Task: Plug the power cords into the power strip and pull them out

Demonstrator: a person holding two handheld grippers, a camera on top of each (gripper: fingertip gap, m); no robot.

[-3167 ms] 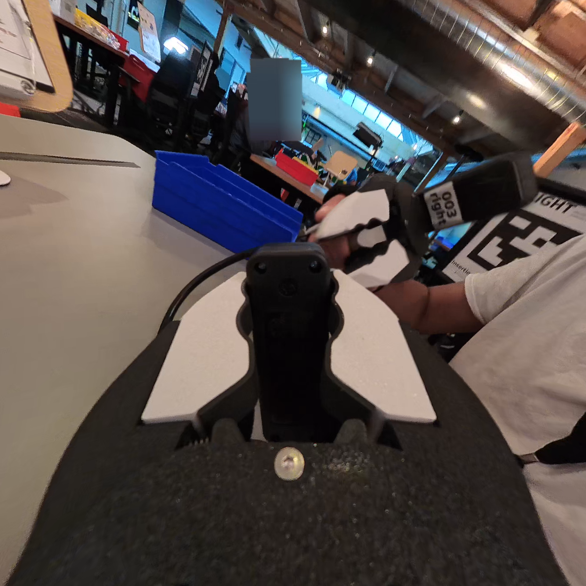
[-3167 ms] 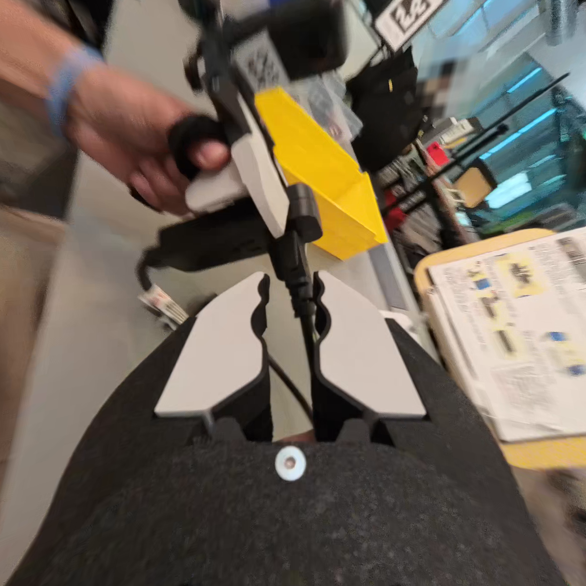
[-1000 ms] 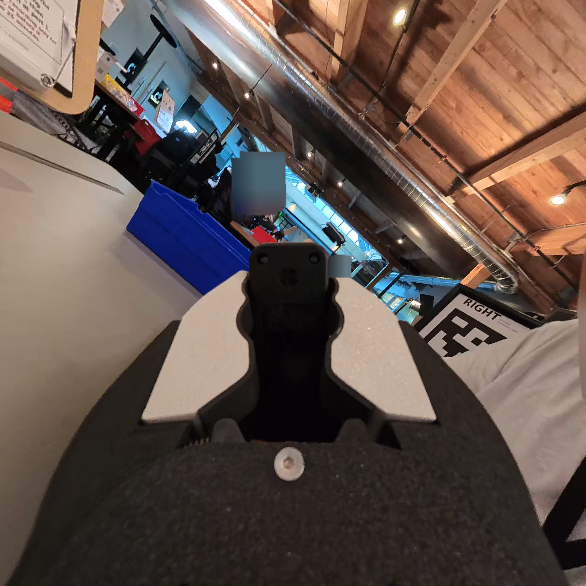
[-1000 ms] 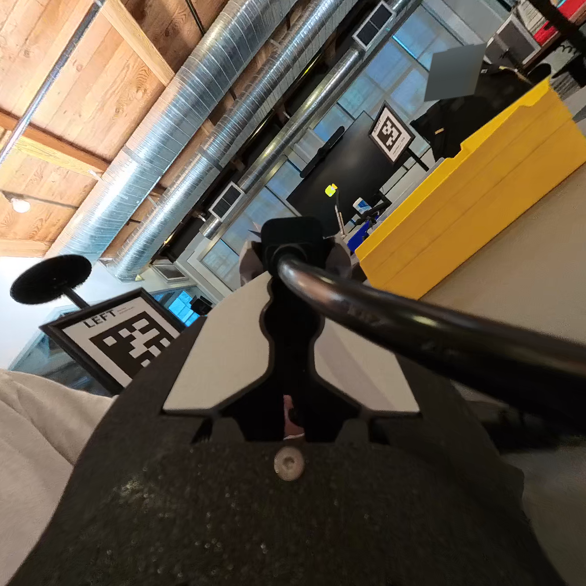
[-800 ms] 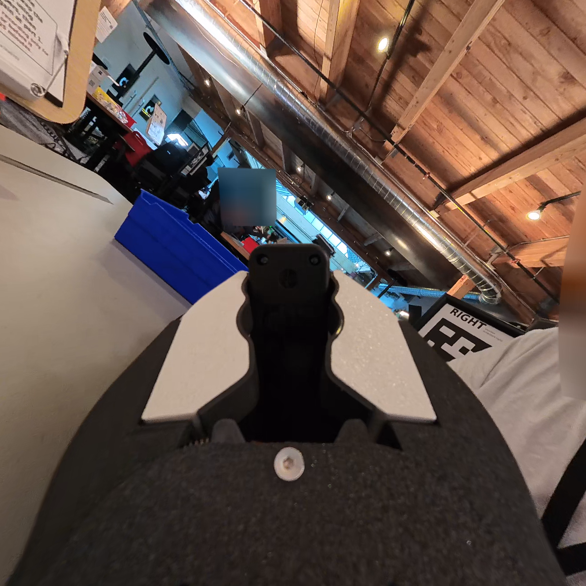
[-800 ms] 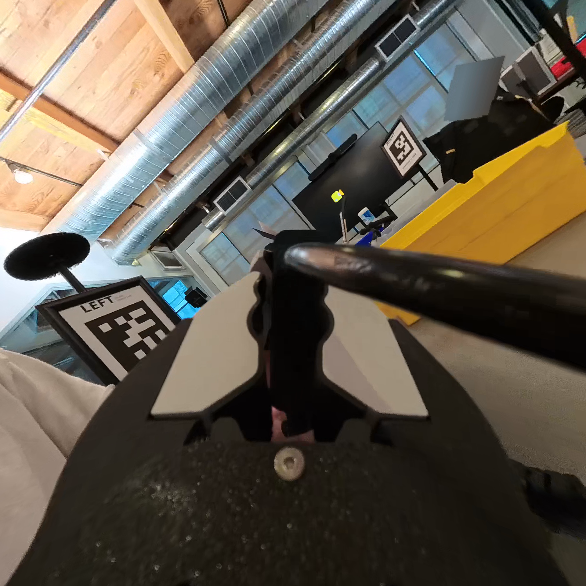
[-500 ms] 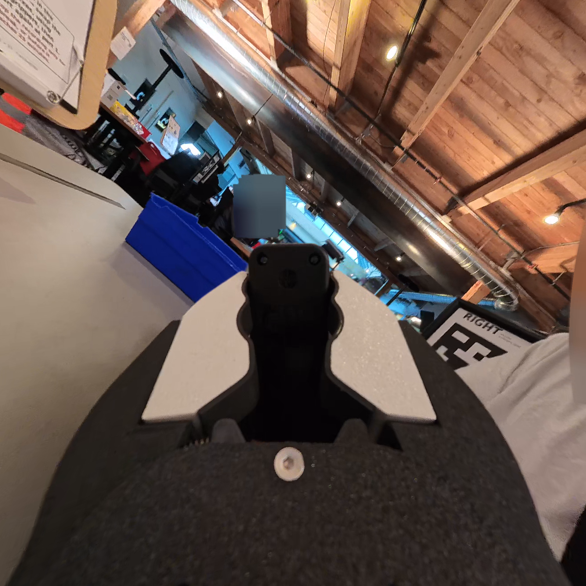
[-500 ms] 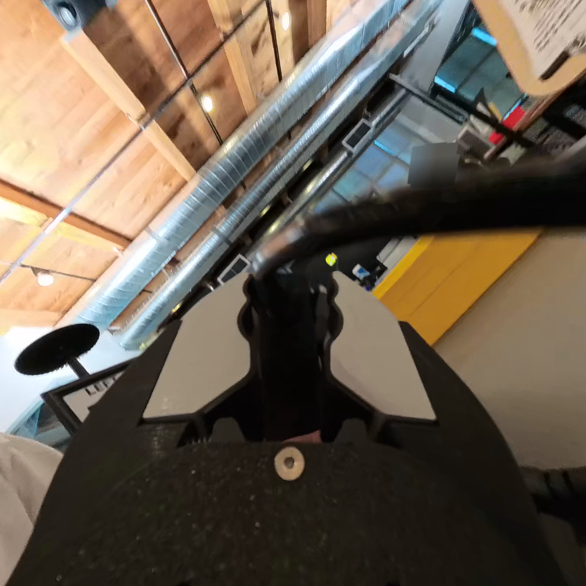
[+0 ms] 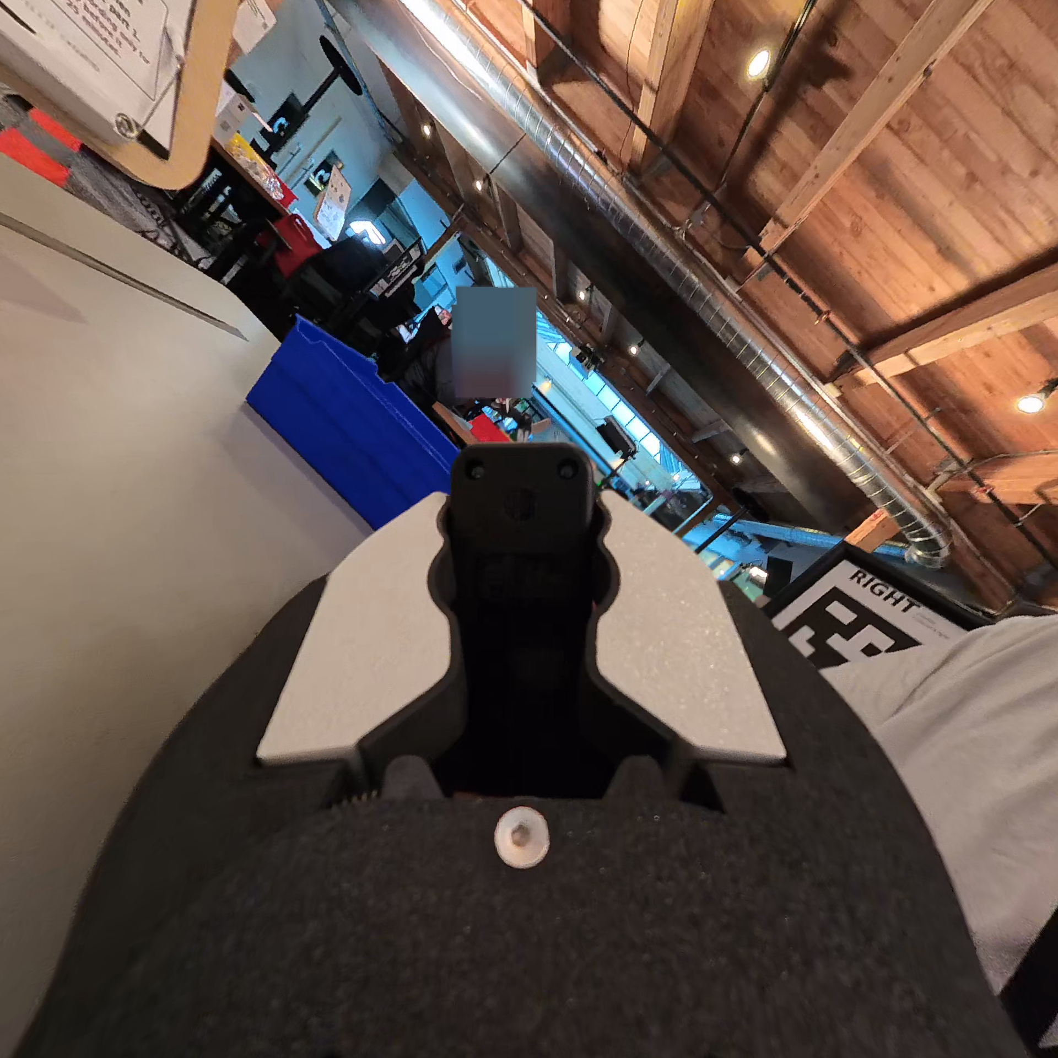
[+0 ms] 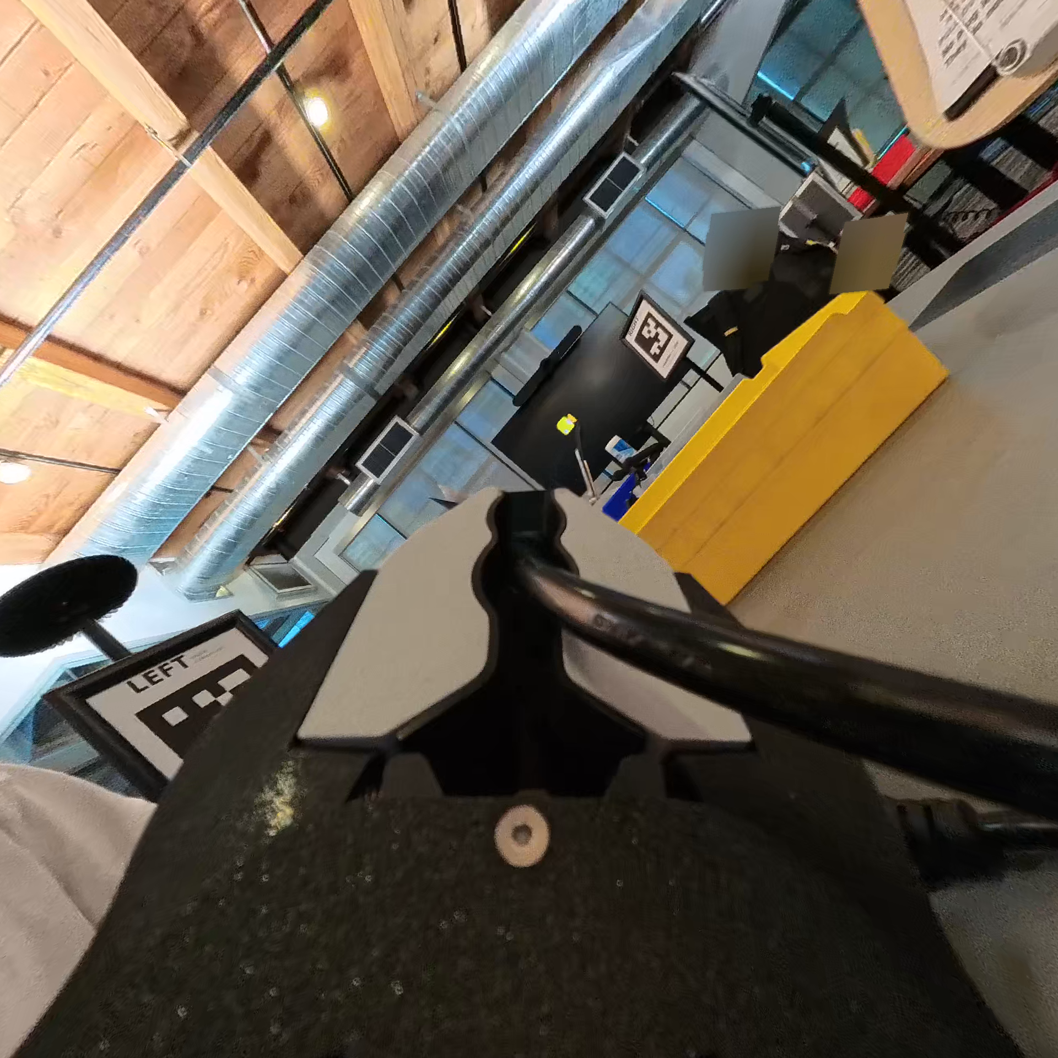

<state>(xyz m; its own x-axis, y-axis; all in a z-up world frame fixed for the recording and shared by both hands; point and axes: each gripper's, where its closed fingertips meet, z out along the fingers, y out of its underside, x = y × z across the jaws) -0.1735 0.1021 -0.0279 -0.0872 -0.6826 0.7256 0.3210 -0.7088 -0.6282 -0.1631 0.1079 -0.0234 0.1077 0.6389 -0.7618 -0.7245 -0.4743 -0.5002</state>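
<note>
Left gripper: I'm clamping a black power strip end.
Right gripper: I'm pinching the power cord, trailing toward 4 o'clock.
Advice: I'm aligning both squarely.

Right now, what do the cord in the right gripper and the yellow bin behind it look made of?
Power cord: black rubber or vinyl jacket, smooth and semi-glossy, judging by its highlights and easy bend. Yellow bin: likely moulded plastic, uniform matte colour with stepped walls.
</note>
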